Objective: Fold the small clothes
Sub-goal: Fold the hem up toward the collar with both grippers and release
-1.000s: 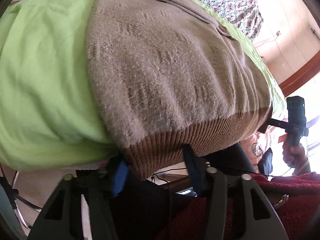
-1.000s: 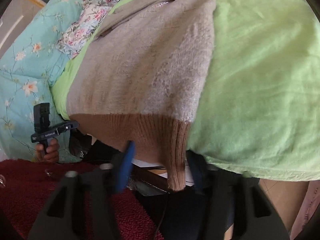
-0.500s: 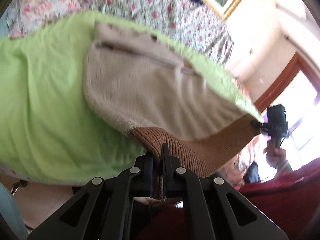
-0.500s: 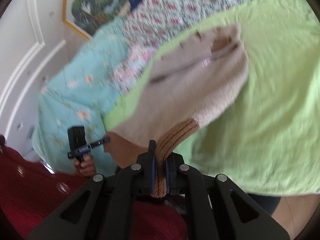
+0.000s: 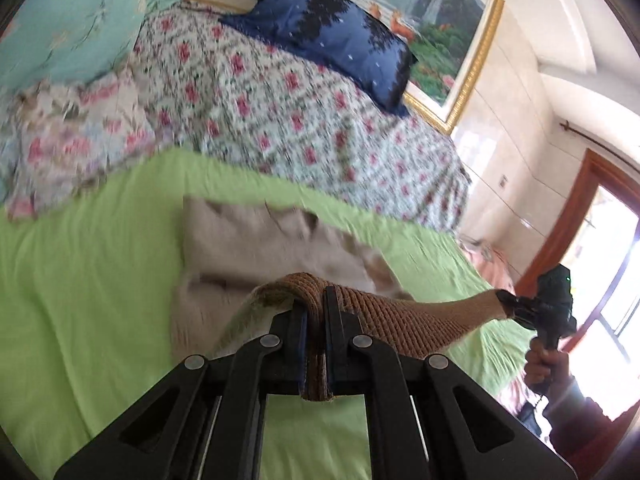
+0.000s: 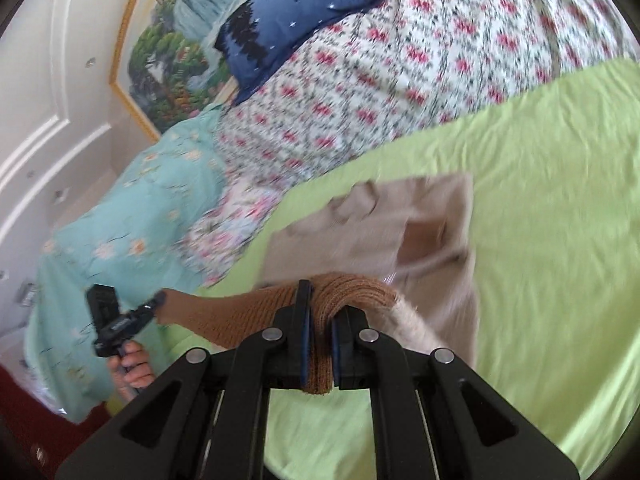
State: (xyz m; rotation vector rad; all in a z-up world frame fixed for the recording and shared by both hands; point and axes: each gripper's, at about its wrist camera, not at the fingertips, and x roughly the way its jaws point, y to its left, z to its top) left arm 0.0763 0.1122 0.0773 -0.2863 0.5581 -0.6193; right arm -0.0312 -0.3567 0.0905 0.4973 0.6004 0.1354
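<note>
A beige knitted sweater (image 5: 240, 248) (image 6: 384, 224) with a brown ribbed hem lies on the green sheet (image 5: 88, 280) (image 6: 560, 200). Its near end is lifted off the bed. My left gripper (image 5: 315, 304) is shut on one corner of the brown hem (image 5: 384, 316). My right gripper (image 6: 319, 300) is shut on the other corner of the hem (image 6: 240, 312). The hem stretches taut between the two grippers. In the left wrist view the right gripper (image 5: 508, 304) shows at the far right, held by a hand. In the right wrist view the left gripper (image 6: 158, 302) shows at the left.
Beyond the green sheet lie a pink-flowered quilt (image 5: 280, 104) (image 6: 400, 72), a dark blue pillow (image 5: 332, 36) (image 6: 288, 12) and a turquoise floral duvet (image 5: 60, 28) (image 6: 132, 216). A gold-framed landscape picture (image 5: 452, 40) hangs on the wall. A wooden door frame (image 5: 568, 216) stands at the right.
Both grippers closed on the corners of the brown hem, then rose and tilted up, lifting the sweater's near end off the bed edge. More of the bed and wall is in view.
</note>
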